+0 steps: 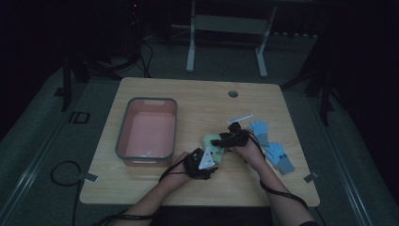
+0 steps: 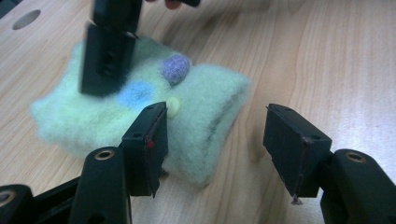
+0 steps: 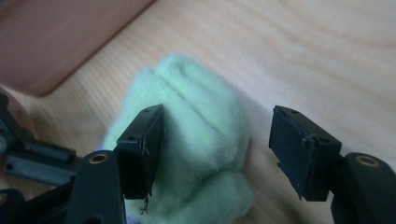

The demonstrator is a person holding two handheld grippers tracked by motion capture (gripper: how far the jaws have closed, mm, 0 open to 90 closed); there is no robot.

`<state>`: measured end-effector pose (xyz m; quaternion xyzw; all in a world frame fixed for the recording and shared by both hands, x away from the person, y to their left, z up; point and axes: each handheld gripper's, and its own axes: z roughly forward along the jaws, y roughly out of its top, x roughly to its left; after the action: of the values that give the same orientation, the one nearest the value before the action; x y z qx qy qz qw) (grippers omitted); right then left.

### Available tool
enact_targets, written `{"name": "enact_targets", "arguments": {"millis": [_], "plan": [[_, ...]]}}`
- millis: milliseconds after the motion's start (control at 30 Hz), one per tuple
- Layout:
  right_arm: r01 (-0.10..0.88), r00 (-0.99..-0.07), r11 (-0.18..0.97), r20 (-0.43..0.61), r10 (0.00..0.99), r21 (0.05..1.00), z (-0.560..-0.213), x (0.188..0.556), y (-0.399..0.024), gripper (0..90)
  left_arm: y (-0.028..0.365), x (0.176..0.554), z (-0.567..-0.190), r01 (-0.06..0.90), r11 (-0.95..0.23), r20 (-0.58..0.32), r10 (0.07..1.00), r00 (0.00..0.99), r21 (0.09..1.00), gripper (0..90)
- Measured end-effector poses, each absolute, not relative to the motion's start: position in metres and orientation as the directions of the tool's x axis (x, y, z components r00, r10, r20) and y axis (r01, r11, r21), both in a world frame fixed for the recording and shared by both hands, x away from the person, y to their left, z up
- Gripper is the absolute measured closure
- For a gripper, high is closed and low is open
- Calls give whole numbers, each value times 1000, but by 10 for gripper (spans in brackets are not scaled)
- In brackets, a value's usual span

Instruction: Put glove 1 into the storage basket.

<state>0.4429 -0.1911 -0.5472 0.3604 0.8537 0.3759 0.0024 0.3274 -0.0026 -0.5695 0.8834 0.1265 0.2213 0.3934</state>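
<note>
A: Where is the sock [image 2: 140, 107]?
B: On the table [image 1: 197, 89], right of the bin [image 1: 147, 128], near the middle toward the person's side. It's pale green and fuzzy, with a purple bobble [image 2: 175, 68], a blue dot [image 2: 135, 94] and a small yellow one [image 2: 173, 106].
A: And the left gripper [image 2: 219, 140]?
B: Its jaws stand apart over the sock's near corner. One pad [image 2: 156, 140] lies against the fluff, the other over bare wood. Nothing is pinched.
A: The right gripper [image 3: 217, 149]?
B: Also parted, straddling one bunched, thick end of the sock. Its left pad [image 3: 149, 144] touches the pile; the right one is clear of it. In the left gripper view its black jaw comes down on the sock's far side.
A: Room to move?
B: Open wood toward the front edge and the back, where a round hole [image 1: 233, 93] sits. The bin, a rounded pinkish tub with a grey rim, is near on the left. Two blue gloves [image 1: 270, 143] lie just right of the right hand.
</note>
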Motion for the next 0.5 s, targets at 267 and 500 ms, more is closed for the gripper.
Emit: {"name": "enact_targets", "arguments": {"millis": [267, 500], "plan": [[657, -726, 442, 354, 590, 611, -554, 442, -191, 585, -12, 333, -568, 54, -716, 353, 406, 843, 696, 596], [642, -731, 451, 317, 604, 620, -540, 435, -190, 698, -15, 332, -553, 83, -735, 339, 406, 849, 673, 723]]}}
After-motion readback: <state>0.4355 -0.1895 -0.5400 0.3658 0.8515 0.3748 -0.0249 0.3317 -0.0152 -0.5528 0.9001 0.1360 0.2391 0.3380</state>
